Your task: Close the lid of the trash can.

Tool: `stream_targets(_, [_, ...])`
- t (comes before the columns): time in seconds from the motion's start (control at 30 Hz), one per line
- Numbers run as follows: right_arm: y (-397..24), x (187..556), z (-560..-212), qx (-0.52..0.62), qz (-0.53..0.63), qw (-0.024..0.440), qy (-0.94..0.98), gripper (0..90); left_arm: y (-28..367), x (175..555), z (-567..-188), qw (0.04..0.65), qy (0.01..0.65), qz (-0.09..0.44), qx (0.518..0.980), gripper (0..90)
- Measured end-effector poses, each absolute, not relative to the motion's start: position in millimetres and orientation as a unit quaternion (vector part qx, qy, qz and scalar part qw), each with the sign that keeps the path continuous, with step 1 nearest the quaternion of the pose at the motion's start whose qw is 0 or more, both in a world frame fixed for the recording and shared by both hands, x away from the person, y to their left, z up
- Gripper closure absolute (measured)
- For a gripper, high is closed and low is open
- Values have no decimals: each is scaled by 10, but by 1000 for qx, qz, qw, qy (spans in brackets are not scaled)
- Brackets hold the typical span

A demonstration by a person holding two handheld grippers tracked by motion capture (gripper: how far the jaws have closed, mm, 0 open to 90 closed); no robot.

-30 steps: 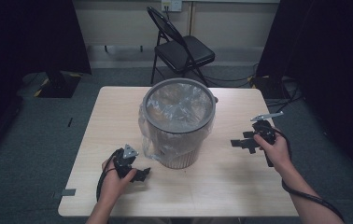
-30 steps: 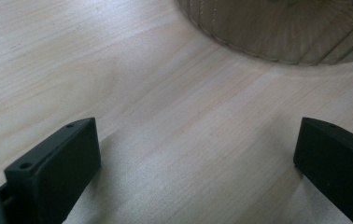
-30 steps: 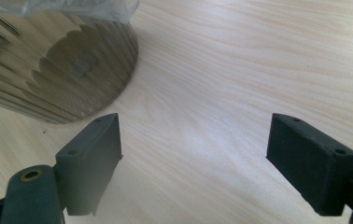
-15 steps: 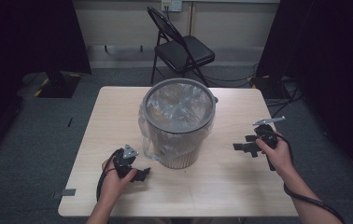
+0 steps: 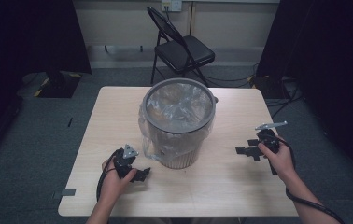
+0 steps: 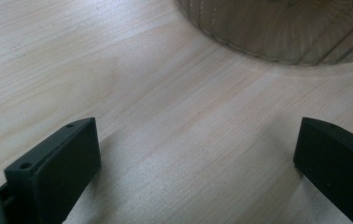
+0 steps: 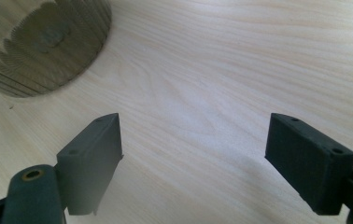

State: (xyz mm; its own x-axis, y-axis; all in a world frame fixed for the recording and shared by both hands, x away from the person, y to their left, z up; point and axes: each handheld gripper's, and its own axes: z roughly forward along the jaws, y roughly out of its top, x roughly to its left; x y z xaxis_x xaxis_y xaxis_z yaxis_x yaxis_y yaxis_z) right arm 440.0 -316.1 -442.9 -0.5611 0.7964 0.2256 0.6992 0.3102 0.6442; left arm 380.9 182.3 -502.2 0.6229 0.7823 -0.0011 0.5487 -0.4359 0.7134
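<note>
Jaws of both grippers stand wide apart, holding nothing. Worktop [image 5: 230,186] carries the bin [image 5: 178,122] at centre, clear liner [image 5: 147,135] draped over its rim (rim looks seated). Left gripper [image 5: 142,174] near its base, right gripper [image 5: 241,151] farther off. Advice: approach the liner edge from both sides, pinch film only.

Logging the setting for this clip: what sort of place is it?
Probably a recording room or lab: black curtains on both sides, grey carpet, a folding chair and one table bearing a lined bin.
</note>
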Motion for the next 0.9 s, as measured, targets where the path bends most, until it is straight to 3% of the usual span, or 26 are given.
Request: stream_targets(0.9, [-3294,4299,-4710,472,342,63,810,178,1824,3809,-5022,349,401,168,831,0])
